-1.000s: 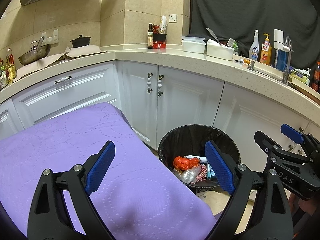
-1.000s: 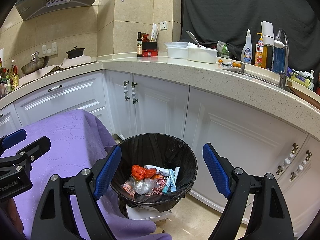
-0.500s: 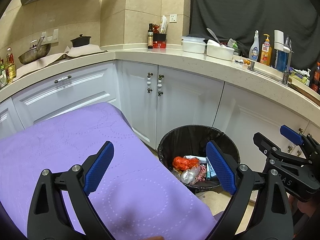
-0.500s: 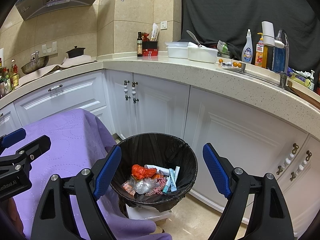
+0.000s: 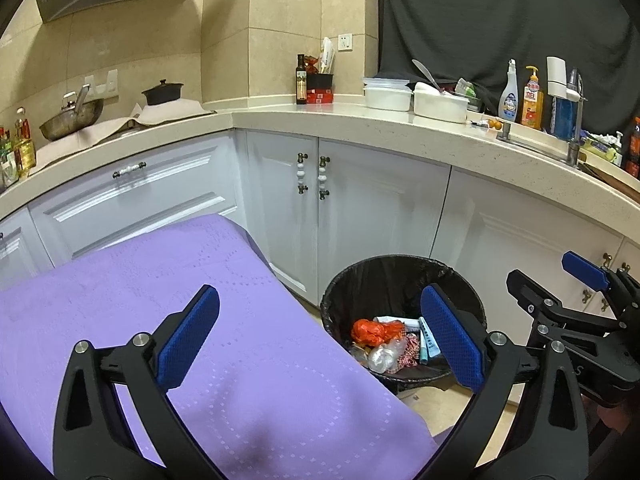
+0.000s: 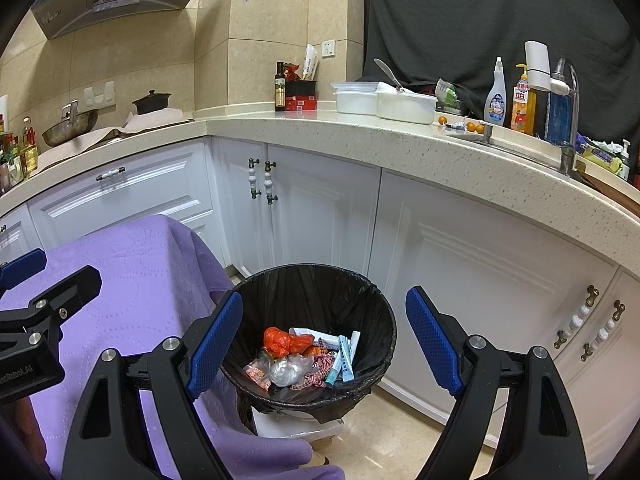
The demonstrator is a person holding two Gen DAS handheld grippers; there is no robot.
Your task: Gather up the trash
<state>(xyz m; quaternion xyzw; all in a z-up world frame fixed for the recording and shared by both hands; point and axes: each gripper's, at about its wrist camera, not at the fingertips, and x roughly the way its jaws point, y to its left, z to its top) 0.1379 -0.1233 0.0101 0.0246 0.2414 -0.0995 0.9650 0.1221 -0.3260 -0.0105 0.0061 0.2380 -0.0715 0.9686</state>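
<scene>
Both grippers (image 5: 320, 332) (image 6: 324, 336): black plastic frames, blue textured jaws, silver screws, white lettering.

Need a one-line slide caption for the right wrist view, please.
Open right gripper with empty jaws above the black-lined trash bin holding wrappers, purple tablecloth alongside.

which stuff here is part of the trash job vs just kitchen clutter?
Job: trash bin, orange wrapper and other trash in it, purple table cloth, both hand-held grippers, open.
Clutter: wok, black pot, white containers, spray bottle.
</scene>
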